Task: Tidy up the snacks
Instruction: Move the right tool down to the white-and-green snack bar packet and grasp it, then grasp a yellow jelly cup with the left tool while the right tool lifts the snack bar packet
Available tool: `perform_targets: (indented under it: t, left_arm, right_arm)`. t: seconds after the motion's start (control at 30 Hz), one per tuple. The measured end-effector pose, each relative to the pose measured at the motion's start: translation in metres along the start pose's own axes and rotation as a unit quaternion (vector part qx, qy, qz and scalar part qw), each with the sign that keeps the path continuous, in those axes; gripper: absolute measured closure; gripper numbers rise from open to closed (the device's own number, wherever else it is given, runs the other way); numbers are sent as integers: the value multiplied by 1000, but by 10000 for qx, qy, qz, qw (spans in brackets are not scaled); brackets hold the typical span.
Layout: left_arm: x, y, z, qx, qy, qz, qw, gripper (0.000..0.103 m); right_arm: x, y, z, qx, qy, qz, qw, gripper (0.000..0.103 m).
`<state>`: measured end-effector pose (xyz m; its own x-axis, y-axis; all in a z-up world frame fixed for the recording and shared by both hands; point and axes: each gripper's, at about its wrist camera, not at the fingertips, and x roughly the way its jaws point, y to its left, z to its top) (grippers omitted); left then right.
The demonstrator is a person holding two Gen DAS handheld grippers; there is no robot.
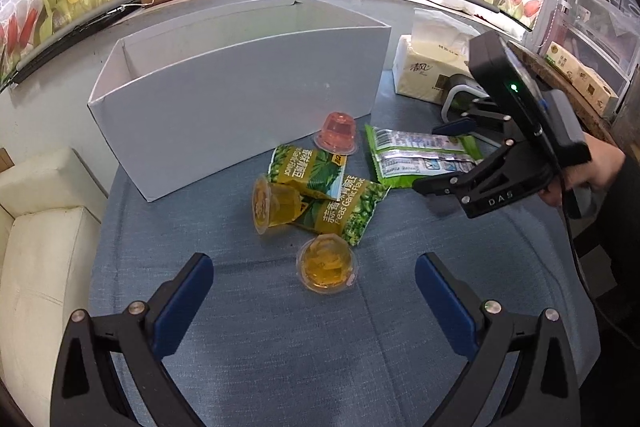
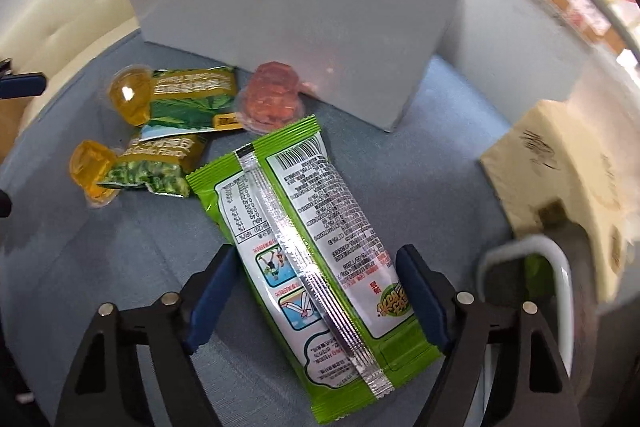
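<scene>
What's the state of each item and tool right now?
left tool: open, empty
right tool: open, straddling the green packet
green packet: flat, back side up
white box: open-topped
red jelly cup: upside down
yellow jelly cup: upright
other yellow cup: on its side

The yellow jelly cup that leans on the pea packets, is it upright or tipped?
Tipped. The yellow jelly cup lies on its side against the pea packets, lid facing sideways.
</scene>
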<state>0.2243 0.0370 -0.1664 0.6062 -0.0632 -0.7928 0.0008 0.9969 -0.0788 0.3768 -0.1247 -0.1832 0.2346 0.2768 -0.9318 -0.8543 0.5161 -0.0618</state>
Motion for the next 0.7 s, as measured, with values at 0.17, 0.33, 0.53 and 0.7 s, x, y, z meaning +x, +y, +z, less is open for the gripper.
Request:
perform_targets:
  t: [0.17,0.33,0.53,0.7]
  left_arm:
    - [11,1,-4,-48,18,1,10000,0]
    - [30,1,-4,-195,86,171,9996,0]
    - [56,-8,-2,-307,275,438,9982,27]
    - [69,-14,-7,-384,366,391,9978,37]
  right_arm:
    - [-26,11,-20,753,-115,-340,9965,19]
    - [-61,23,-49,1398,-212,-563,9884,20]
    - [-91,48,-88,2000,-405,-524,9776,20]
    - [-103,63,-116,2363,-639,-385,9688,20]
